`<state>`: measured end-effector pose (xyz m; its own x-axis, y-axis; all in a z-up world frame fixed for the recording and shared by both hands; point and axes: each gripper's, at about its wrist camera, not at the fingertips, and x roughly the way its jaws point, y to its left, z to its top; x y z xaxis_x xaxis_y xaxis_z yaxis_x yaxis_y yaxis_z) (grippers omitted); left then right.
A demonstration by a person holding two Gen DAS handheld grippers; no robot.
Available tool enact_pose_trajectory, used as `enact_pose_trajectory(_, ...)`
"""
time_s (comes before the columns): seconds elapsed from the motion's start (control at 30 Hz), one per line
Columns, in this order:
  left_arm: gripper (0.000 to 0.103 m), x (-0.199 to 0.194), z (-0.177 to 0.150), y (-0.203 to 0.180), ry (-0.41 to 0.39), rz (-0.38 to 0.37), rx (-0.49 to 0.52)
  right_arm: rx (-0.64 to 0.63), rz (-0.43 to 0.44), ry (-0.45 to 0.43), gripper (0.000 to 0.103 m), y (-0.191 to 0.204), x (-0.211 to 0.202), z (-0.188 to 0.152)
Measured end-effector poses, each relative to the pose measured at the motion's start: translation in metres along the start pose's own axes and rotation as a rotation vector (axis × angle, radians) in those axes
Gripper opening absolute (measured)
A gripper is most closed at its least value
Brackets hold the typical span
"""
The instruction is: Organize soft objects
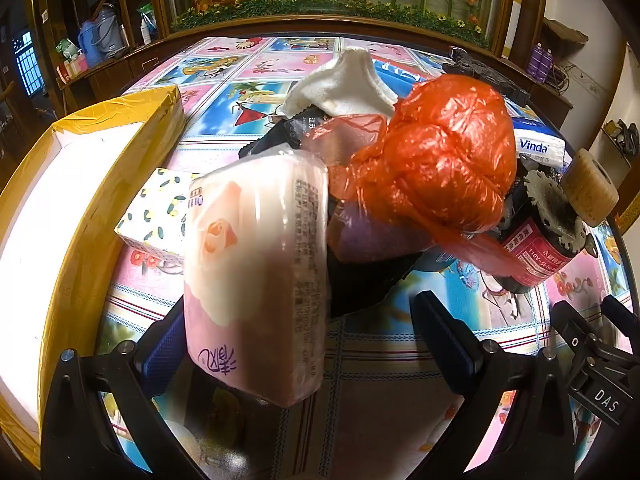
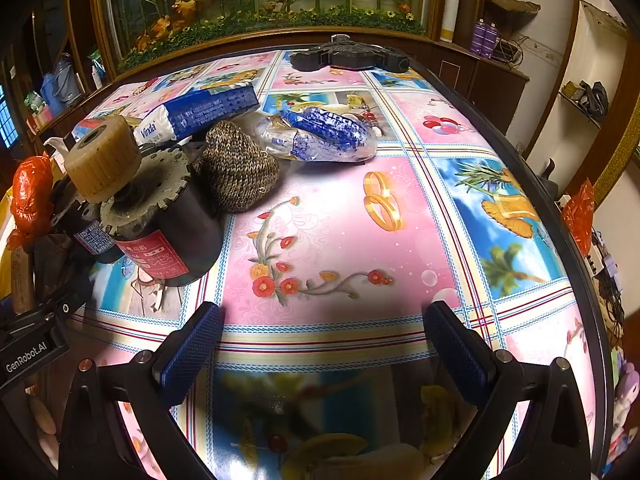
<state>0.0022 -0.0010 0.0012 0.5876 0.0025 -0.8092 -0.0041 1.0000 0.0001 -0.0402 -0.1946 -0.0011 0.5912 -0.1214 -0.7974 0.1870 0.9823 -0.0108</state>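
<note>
the left gripper (image 1: 316, 344) has its jaws wide apart; a pink tissue pack (image 1: 256, 272) leans against its left pad, not clamped. at 1 o'clock an orange plastic bag (image 1: 444, 152) blocks the way, a white cloth (image 1: 340, 84) behind it. at 9 o'clock stands a yellow-taped box (image 1: 92, 208). the right gripper (image 2: 324, 354) is open and empty; a knitted hat (image 2: 236, 168) lies at 11 o'clock beside a black motor (image 2: 168, 216).
</note>
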Motion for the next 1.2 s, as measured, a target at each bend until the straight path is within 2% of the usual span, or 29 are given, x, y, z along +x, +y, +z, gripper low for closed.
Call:
enact_pose_trajectory(0.47,0.103,0.000,-0.003,0.001,0.004,0.000,-0.006,0.000,0.000,0.000,0.102,0.000,0.000,0.000)
enact_pose_trajectory(0.67,0.103,-0.013,-0.018,0.002,0.041,-0.066,0.090,0.000,0.000,0.000,0.102,0.000,0.000,0.000)
enact_pose_trajectory(1.03,0.103,-0.012,-0.017,0.010,0.057,-0.065,0.091,0.003,0.000,0.000,0.102,-0.002,0.000,0.001)
enact_pose_trajectory(1.2,0.103,-0.012,-0.017,0.011,0.056,-0.069,0.091,-0.021,0.026,0.004,0.102,-0.001,-0.001,-0.003)
